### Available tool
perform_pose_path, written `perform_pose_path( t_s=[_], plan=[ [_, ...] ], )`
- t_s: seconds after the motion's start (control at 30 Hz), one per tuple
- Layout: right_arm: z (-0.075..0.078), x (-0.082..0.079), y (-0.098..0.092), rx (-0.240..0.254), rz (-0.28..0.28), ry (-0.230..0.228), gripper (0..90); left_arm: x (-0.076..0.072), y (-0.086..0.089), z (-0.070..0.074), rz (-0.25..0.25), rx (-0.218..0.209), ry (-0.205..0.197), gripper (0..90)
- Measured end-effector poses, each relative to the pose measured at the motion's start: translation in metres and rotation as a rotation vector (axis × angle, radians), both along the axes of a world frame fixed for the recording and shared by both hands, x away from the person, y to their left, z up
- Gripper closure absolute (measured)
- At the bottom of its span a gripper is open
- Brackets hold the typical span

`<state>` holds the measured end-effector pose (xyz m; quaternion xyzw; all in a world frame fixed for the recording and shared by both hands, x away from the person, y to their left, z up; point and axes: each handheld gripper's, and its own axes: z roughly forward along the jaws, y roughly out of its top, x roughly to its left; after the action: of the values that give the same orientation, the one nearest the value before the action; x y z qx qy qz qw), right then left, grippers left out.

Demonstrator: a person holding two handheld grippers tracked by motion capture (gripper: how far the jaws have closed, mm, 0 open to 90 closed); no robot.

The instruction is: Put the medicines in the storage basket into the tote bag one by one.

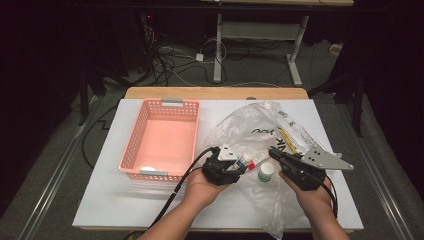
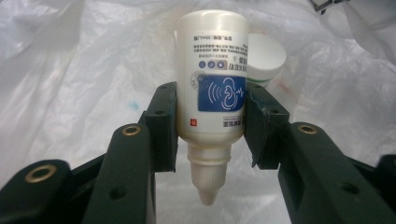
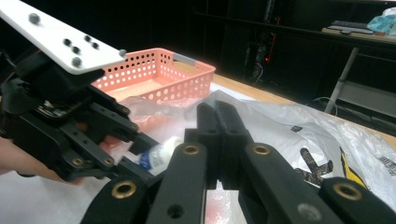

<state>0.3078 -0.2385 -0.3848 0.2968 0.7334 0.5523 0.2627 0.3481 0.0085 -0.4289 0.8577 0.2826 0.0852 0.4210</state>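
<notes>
Counter (image 1: 100, 200) is a white board carrying a pink basket (image 1: 161, 140) on the left, apparently empty apart from a pale spot on its floor, and a crumpled clear plastic bag (image 1: 260, 130) spread across centre and right. Left gripper (image 1: 235, 167) sits at the bag's near-left edge, jaws clamped on a small white dropper bottle (image 2: 211, 88); the left gripper view has the bottle seated square between the pads, nozzle cap pointing back toward the camera, blue ear-logo label facing up. Right gripper (image 3: 217, 135) rests on the bag just right of it, jaws together, nothing between them. A white-capped jar (image 1: 266, 171) lies on the bag between the two grippers. Step looks like unpacking: bottle picked from the bag, basket the likely target. Next move probably calls for carrying the bottle left over the basket rim, lowering inside, then releasing. The grip looks firm enough for the transfer.
</notes>
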Motion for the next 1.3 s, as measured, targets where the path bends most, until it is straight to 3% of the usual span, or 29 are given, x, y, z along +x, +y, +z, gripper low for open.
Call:
perform_pose_path(
  t_s=[0.4,0.5,0.7,0.83,0.9,1.03,1.23,1.3],
  plan=[
    [-0.001,0.001,0.001,0.008,0.004,0.006,90.0,0.027,-0.027,-0.007,0.039,0.036,-0.03,58.1],
    [-0.001,0.002,0.001,0.008,0.003,0.004,90.0,0.035,-0.032,-0.011,0.054,0.038,-0.021,58.1],
    [-0.002,0.004,0.001,0.01,0.003,0.012,90.0,0.049,-0.046,-0.023,0.091,0.103,-0.022,57.7],
    [-0.003,0.004,0.002,0.009,0.0,0.016,90.0,0.057,-0.052,-0.029,0.098,0.119,0.003,57.7],
    [-0.003,0.004,0.002,0.01,0.002,0.017,90.0,0.057,-0.054,-0.03,0.109,0.097,-0.004,56.9],
    [-0.004,0.006,0.0,0.009,0.002,0.016,90.0,0.053,-0.053,-0.024,0.091,0.069,-0.032,45.7],
    [-0.005,0.005,0.0,0.007,-0.002,0.018,90.0,0.039,-0.048,-0.016,0.032,0.052,-0.016,38.9],
    [-0.004,0.005,0.0,0.007,-0.003,0.018,90.0,0.033,-0.042,-0.015,0.012,0.015,0.008,35.5]
  ],
)
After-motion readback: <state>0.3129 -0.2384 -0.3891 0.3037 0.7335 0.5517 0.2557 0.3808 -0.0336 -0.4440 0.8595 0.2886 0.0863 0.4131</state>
